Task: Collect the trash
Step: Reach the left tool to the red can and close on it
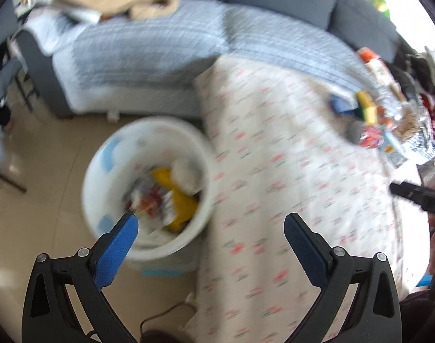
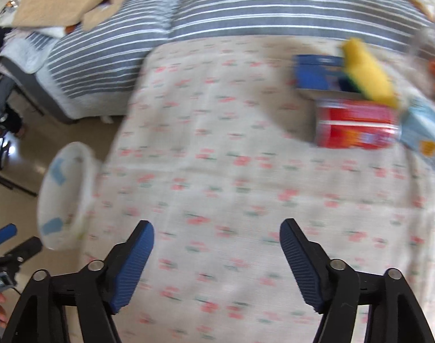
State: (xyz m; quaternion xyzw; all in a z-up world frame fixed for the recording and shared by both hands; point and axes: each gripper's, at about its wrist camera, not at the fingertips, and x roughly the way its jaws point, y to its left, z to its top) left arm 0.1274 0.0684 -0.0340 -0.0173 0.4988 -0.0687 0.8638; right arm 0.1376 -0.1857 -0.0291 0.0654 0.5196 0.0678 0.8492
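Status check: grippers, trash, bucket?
Left gripper and right gripper open, both empty. White bucket on floor, part full. Red pack and blue box on floral cloth. Path clear.

a white bucket (image 1: 149, 188) with pale blue patches holds yellow and red scraps. the surface (image 2: 231, 185) wears a cream cloth printed with small pink and green marks. on it lie a red box (image 2: 356, 127), a blue box (image 2: 317, 71) and a yellow wrapper (image 2: 366, 71). the sofa cover (image 2: 246, 8) is grey with white stripes.
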